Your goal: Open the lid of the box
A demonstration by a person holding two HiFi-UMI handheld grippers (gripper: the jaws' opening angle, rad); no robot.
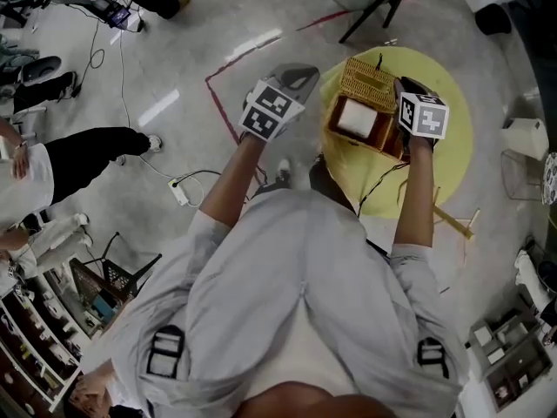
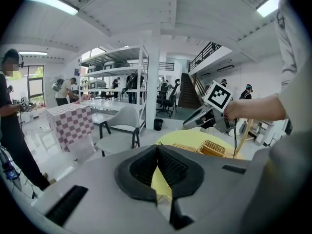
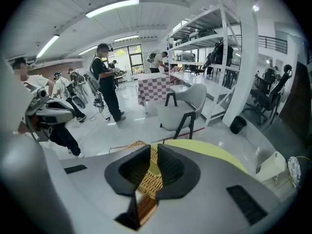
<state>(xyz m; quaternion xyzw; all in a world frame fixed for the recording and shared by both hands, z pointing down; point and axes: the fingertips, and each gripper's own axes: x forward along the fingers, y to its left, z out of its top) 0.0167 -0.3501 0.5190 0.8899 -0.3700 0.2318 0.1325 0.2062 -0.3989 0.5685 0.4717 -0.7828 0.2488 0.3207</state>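
The box (image 1: 383, 139) sits at the counter's (image 1: 454, 142) left edge. Its lid (image 1: 366, 80) is already tipped up at the far side, with white contents (image 1: 357, 118) showing. The right tool (image 3: 154, 155) hangs at the lid's right end, jaws a little apart with wicker in the gap and the pads not visibly pressing. The left tool (image 2: 157, 151) is clenched on nothing, off the counter's left edge. It seems best to swing the lid back gently while the left tool steadies the light box.

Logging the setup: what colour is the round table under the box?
Yellow. The table shows best in the head view.
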